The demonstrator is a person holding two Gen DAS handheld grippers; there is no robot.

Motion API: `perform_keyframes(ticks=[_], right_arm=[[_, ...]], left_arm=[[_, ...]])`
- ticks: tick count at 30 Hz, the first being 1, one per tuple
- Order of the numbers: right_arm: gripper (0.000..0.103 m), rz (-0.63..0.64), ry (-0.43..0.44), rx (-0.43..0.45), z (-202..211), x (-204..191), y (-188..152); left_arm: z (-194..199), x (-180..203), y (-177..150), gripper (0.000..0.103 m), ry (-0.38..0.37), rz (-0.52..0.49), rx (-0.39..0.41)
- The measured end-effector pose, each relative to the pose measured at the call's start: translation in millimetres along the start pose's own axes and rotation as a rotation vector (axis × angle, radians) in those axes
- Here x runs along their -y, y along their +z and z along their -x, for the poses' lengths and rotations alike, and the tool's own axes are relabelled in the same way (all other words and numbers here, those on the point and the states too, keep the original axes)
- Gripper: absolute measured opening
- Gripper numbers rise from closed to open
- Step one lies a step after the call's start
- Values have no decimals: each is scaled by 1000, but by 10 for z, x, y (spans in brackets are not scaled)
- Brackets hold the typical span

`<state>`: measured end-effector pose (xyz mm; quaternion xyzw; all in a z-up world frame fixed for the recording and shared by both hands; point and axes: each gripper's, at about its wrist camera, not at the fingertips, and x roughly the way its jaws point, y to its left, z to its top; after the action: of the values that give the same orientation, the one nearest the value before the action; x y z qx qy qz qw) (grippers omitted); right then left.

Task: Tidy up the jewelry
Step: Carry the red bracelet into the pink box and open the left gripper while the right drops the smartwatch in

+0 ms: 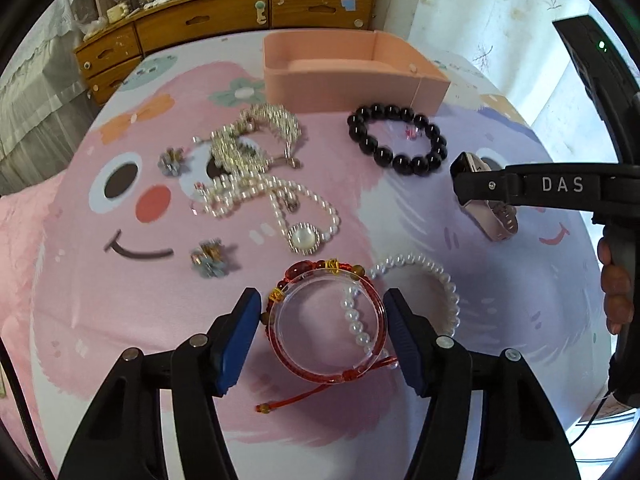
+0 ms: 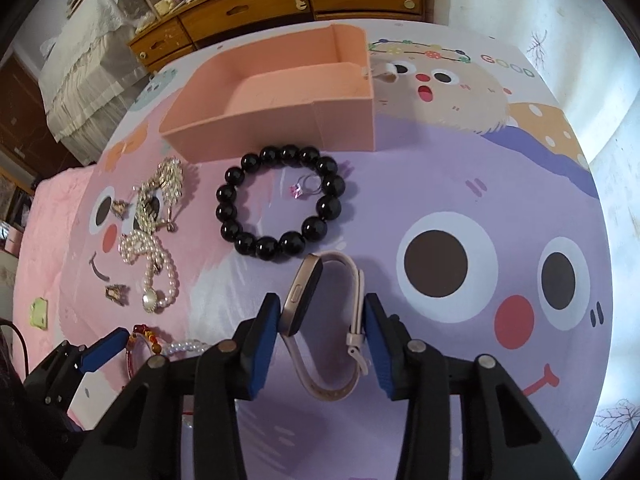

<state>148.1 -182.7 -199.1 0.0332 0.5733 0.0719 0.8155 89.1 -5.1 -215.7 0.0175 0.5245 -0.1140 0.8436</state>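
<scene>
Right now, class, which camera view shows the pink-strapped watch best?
The right wrist view: the watch sits whole between the right gripper pads, case and strap visible. The left wrist view shows only parts of the watch, since the right gripper crosses in front of it.

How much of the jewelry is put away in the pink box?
None yet: the pink box looks empty. The right gripper pinches the watch; the left gripper straddles the red bracelet. The black bead bracelet and pearl necklace wait.
</scene>
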Motion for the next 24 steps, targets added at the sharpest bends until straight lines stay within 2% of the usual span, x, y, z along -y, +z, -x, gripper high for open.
perform_keyframes(ticks=[7, 14, 17, 24], right_arm=[[41, 23, 15, 94, 278, -20, 216], [42, 62, 21, 207, 540, -80, 601], [42, 80, 16, 252, 594, -88, 788], [42, 74, 12, 340, 598, -82, 1179]], left_arm=[[289, -16, 422, 61, 22, -85, 48], [469, -93, 1057, 62, -17, -126, 120], [463, -115, 1315, 62, -6, -151, 165], [366, -165, 1873, 62, -45, -147, 274]])
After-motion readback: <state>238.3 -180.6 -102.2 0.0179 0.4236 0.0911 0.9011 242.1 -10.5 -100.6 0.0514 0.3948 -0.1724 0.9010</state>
